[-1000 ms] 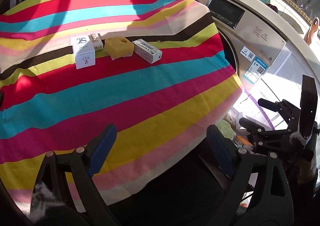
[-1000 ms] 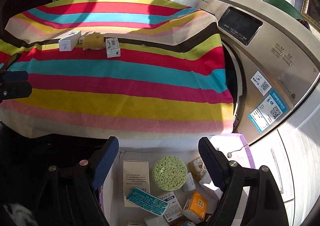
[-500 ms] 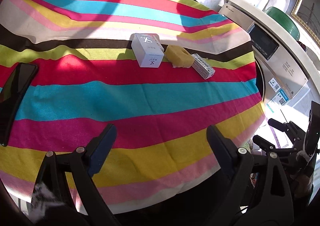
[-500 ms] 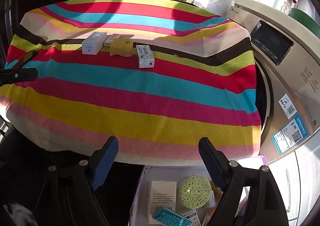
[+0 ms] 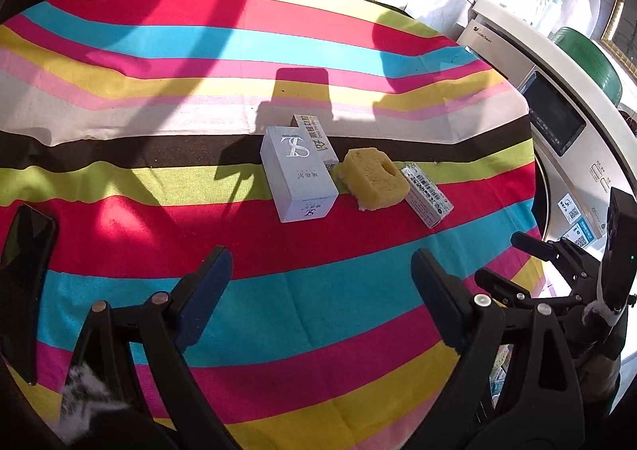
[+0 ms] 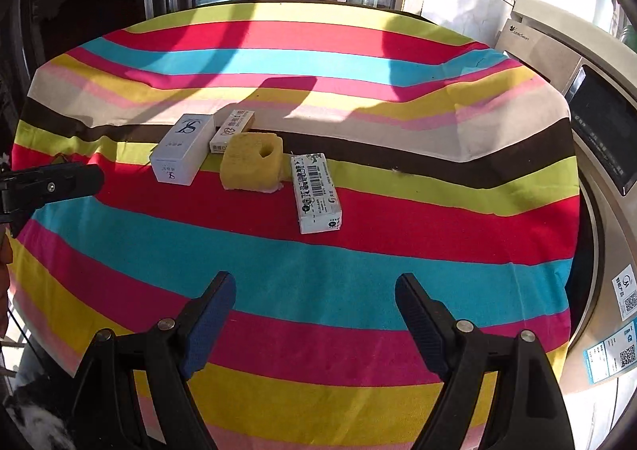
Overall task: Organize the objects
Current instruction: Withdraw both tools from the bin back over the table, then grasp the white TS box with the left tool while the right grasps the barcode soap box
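Note:
On the striped tablecloth [image 5: 159, 52] lie a white box marked "S" [image 5: 296, 173], a small box behind it [image 5: 316, 133], a yellow sponge with a hole [image 5: 374, 177] and a white barcode box [image 5: 428, 195]. The right wrist view shows them too: white box [image 6: 181, 149], small box [image 6: 233, 127], sponge [image 6: 251, 161], barcode box [image 6: 316, 187]. My left gripper [image 5: 318, 287] is open and empty, well short of the white box. My right gripper [image 6: 314, 314] is open and empty, short of the barcode box.
A black phone [image 5: 24, 251] lies at the table's left edge. A washing machine [image 5: 557, 112] stands against the table's right side, with a green basin [image 5: 589, 60] on top. The right gripper shows at the right in the left view [image 5: 557, 271].
Both grippers rose and moved forward over the table toward the objects. The floor box of items under the right gripper has left view. Both stayed open.

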Demonstrator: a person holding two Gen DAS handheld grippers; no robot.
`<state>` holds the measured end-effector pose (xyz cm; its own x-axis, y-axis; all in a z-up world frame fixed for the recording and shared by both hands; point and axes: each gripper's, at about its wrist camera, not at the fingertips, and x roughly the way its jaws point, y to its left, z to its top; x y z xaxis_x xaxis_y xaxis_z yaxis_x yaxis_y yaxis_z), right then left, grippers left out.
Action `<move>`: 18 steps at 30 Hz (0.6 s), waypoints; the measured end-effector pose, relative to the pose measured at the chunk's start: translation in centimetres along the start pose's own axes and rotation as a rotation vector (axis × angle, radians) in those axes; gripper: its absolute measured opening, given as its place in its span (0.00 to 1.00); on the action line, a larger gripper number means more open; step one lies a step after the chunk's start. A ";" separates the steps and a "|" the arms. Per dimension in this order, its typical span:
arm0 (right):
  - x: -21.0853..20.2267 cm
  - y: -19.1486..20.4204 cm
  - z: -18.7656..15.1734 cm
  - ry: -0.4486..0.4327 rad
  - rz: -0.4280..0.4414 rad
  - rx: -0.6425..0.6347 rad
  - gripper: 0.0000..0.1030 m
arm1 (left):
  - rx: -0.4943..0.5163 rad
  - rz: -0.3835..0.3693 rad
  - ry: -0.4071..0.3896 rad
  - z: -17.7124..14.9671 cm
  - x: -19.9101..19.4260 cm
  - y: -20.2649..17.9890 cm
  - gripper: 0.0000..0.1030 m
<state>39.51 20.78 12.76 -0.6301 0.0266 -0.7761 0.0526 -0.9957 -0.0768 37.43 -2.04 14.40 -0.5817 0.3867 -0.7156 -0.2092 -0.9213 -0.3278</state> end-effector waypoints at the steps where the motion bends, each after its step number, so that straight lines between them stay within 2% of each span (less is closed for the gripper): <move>1: 0.7 -0.1 0.7 0.004 0.004 0.004 0.81 | -0.003 0.006 0.009 0.7 0.7 -0.2 0.90; 6: 4.1 -0.7 3.5 0.029 -0.004 0.002 0.81 | -0.036 0.086 0.074 3.3 4.9 0.0 0.90; 9: 5.6 -1.1 4.6 0.037 0.030 0.009 0.81 | -0.080 0.101 0.120 4.0 6.8 0.6 0.90; 12: 7.1 -1.1 5.2 0.056 0.025 -0.007 0.81 | -0.093 0.133 0.150 4.0 8.1 0.8 0.89; 14: 7.8 -1.0 5.3 0.061 0.026 -0.014 0.81 | -0.078 0.142 0.161 4.0 8.6 0.7 0.82; 16: 8.2 -1.1 5.3 0.062 0.049 -0.013 0.80 | -0.060 0.154 0.175 4.0 9.1 0.7 0.65; 18: 8.7 -1.3 5.4 0.077 0.060 -0.006 0.66 | -0.052 0.146 0.189 3.7 9.4 0.9 0.51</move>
<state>29.79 21.81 9.47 -0.5646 -0.0257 -0.8249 0.0928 -0.9952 -0.0325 28.84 0.65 9.69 -0.4442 0.2554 -0.8588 -0.0904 -0.9664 -0.2406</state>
